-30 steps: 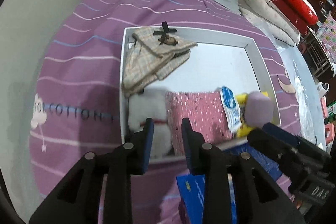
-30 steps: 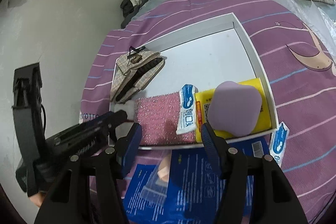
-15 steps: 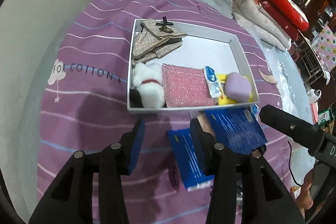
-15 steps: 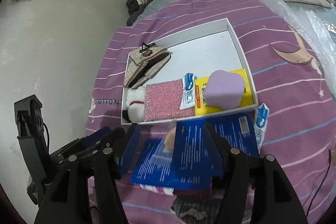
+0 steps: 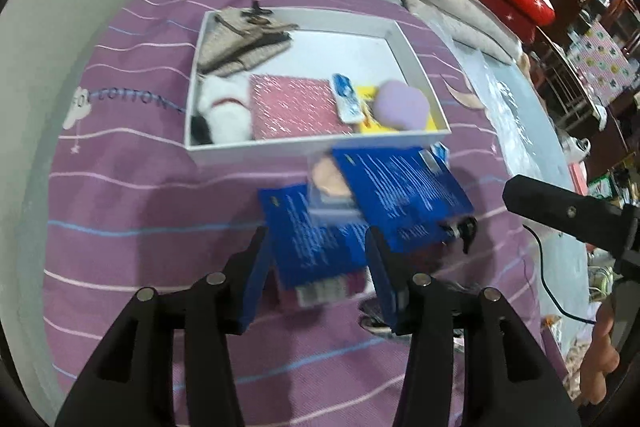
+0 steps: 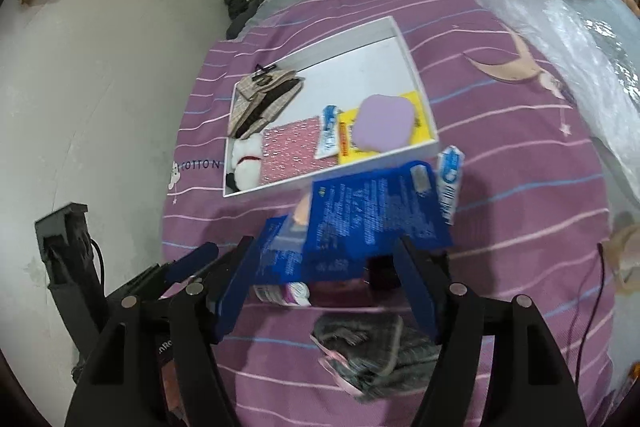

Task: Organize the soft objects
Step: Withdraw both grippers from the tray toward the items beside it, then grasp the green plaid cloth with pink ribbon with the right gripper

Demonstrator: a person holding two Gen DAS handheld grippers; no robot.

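Soft objects lie on a purple striped bedspread [image 5: 120, 195], some loose and some in a white tray [image 5: 304, 147]. Nearest, in the right wrist view, a crumpled grey plaid cloth [image 6: 372, 351] sits on the bed just below the right hand-held gripper [image 6: 320, 291]. Beyond it, blue packets [image 5: 400, 187] overlap in a loose pile against the tray's near wall, with a peach sponge [image 5: 328, 175] showing among them. Inside the tray, along the near side, lie a white plush toy [image 5: 224, 111], a pink glittery cloth [image 5: 292, 107], a small blue-and-white pouch [image 5: 346, 99] and a lilac sponge [image 5: 402, 105] on a yellow pack [image 6: 416, 131]. A folded beige plaid cloth [image 5: 240, 43] fills the far left corner.

The left hand-held gripper [image 5: 316, 279] hovers over the packets, its jaws about half apart, gripping nothing. The right one's jaws have just been opening and stand wide, empty.
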